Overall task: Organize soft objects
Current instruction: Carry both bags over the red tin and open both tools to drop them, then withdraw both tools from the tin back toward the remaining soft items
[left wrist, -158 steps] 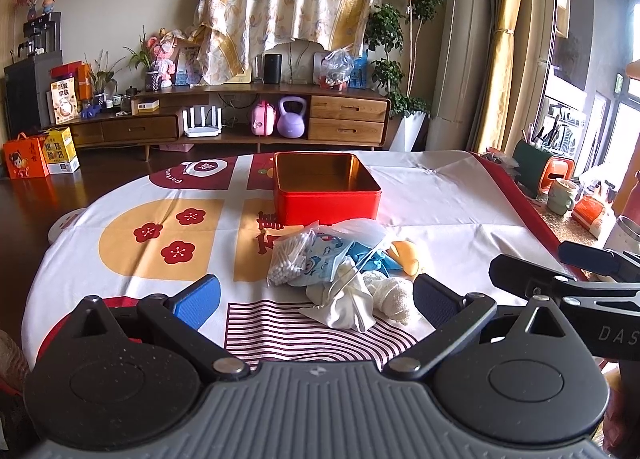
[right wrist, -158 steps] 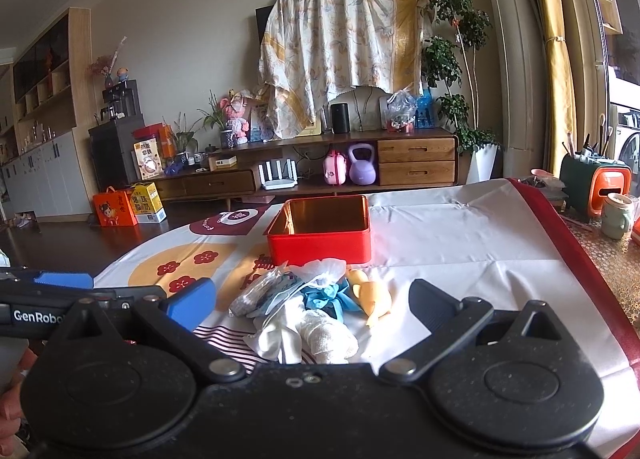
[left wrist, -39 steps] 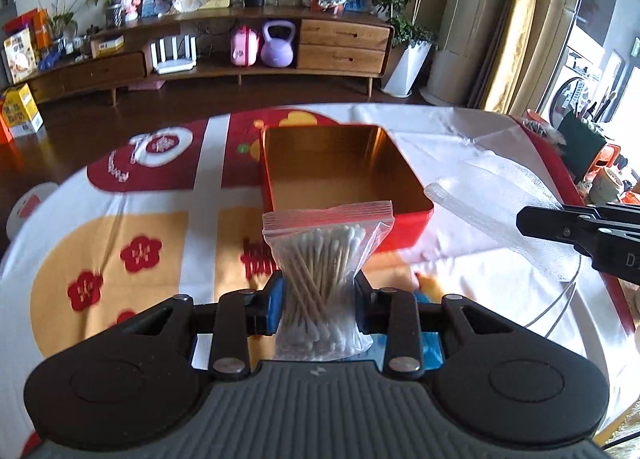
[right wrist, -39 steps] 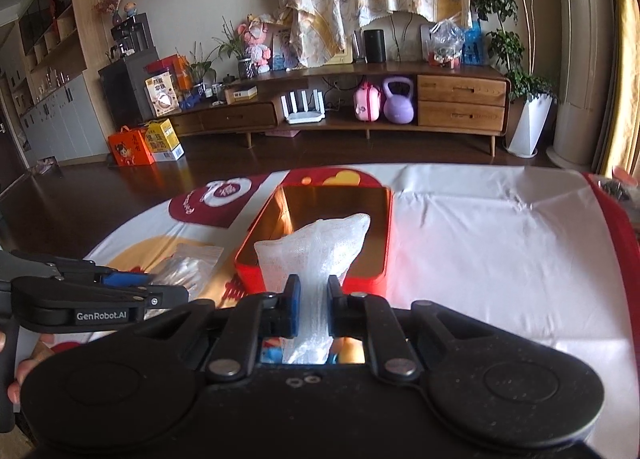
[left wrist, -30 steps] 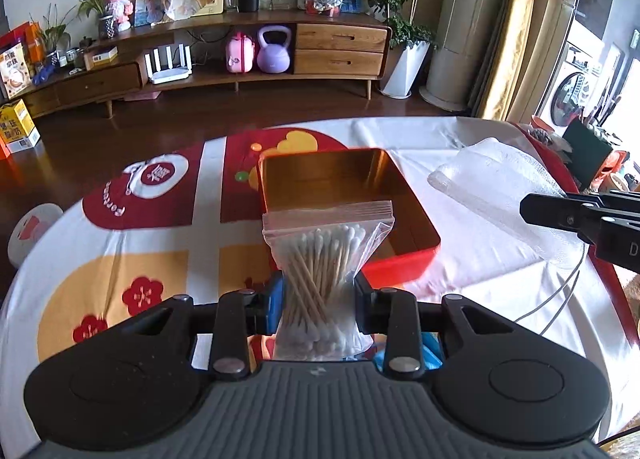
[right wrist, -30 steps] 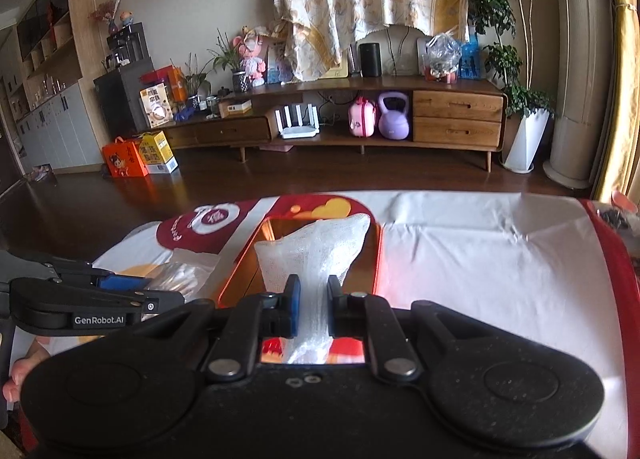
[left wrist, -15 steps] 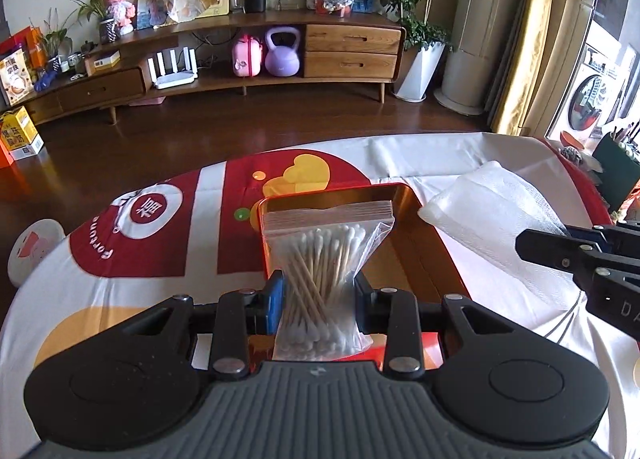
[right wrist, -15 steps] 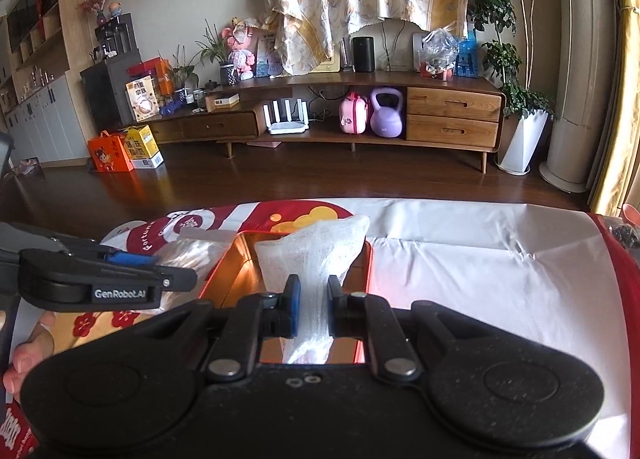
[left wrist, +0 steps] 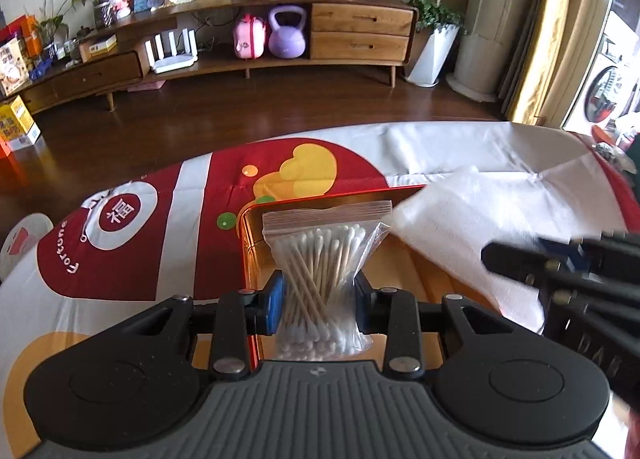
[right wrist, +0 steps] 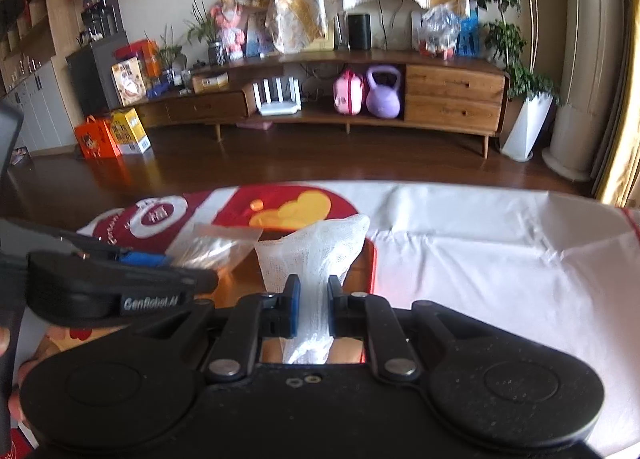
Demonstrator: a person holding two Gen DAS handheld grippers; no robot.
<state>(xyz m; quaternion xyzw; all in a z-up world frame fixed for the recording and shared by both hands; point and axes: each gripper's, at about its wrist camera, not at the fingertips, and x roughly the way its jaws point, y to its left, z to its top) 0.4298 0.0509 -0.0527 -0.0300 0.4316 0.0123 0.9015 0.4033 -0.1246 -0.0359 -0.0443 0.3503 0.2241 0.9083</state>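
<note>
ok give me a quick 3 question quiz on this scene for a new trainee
1. What does the left gripper hold?
2. True or false: the right gripper has its jaws open and empty.
3. Both held items are over which thing? A) red tin B) purple kettlebell C) plant pot

Key:
1. A zip bag of cotton swabs, pinched at its middle.
2. False: the jaws are shut on a white mesh bag.
3. A, the red tin; its gold inside shows beneath both grippers.
</note>
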